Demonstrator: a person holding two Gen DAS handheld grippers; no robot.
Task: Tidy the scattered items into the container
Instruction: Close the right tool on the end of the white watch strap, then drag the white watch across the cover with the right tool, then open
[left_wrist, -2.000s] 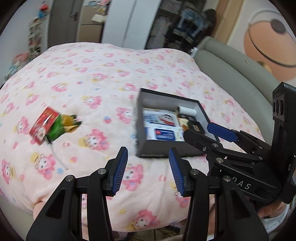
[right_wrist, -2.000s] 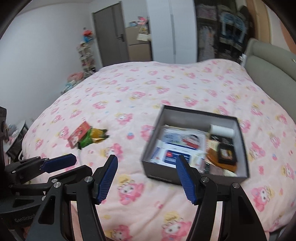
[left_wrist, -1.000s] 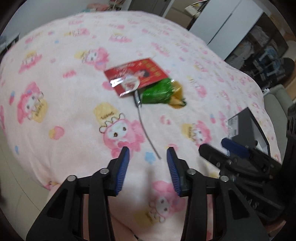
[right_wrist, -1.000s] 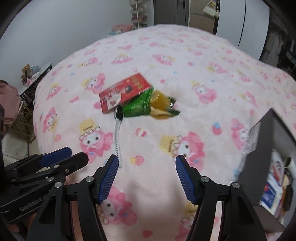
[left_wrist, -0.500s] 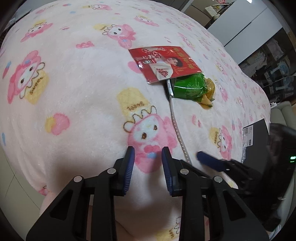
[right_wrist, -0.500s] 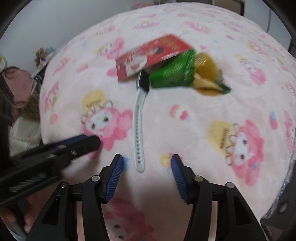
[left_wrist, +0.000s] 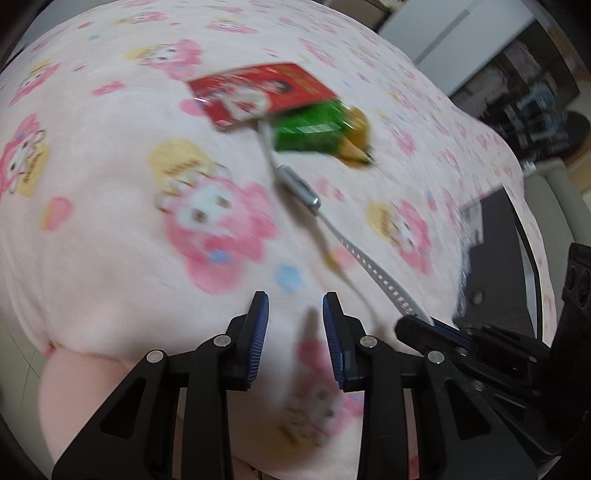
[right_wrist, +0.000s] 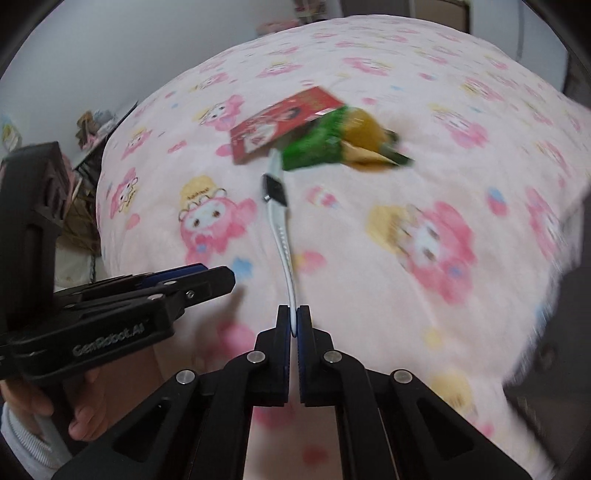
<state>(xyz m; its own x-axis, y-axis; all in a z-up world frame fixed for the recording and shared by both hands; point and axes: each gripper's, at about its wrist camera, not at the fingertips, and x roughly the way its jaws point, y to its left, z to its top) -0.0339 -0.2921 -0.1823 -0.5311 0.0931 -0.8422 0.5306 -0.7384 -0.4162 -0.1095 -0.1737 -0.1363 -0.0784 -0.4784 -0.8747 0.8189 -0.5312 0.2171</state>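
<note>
Right tongs (right_wrist: 294, 321) pinch the watch (right_wrist: 275, 190) strap; left tongs (left_wrist: 295, 314) gape empty; red packet (left_wrist: 258, 92), green packet (left_wrist: 310, 129) lie unboxed

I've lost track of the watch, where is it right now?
In the right wrist view the watch lies mid-frame on the pink blanket, below the red packet, its white strap pinched by the right gripper.

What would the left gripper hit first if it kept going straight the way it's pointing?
Most likely the pink blanket just beyond the left gripper; nothing lies between its fingers, and the watch sits off to its right.
</note>
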